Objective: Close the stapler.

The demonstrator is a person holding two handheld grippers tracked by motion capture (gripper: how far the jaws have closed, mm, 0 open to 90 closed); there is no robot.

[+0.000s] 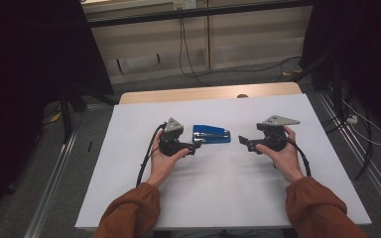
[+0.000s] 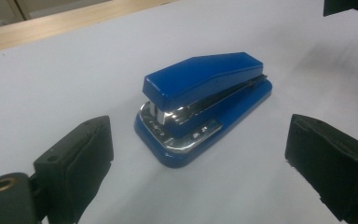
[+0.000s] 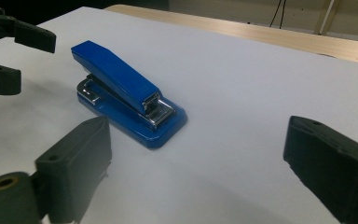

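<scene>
The blue stapler (image 1: 211, 134) lies in the middle of the high view, on the white table (image 1: 129, 198), between my two tongs. Its long side runs left to right. My left gripper (image 1: 197, 145) is just beside its left end. My right gripper (image 1: 244, 143) is a bit farther away. Both tongs are spread wide and hold nothing. I can read no words on the stapler.

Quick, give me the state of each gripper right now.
Left gripper: open, holding nothing; the blue stapler lies just ahead of it.
Right gripper: open, holding nothing, apart from the stapler.
</scene>
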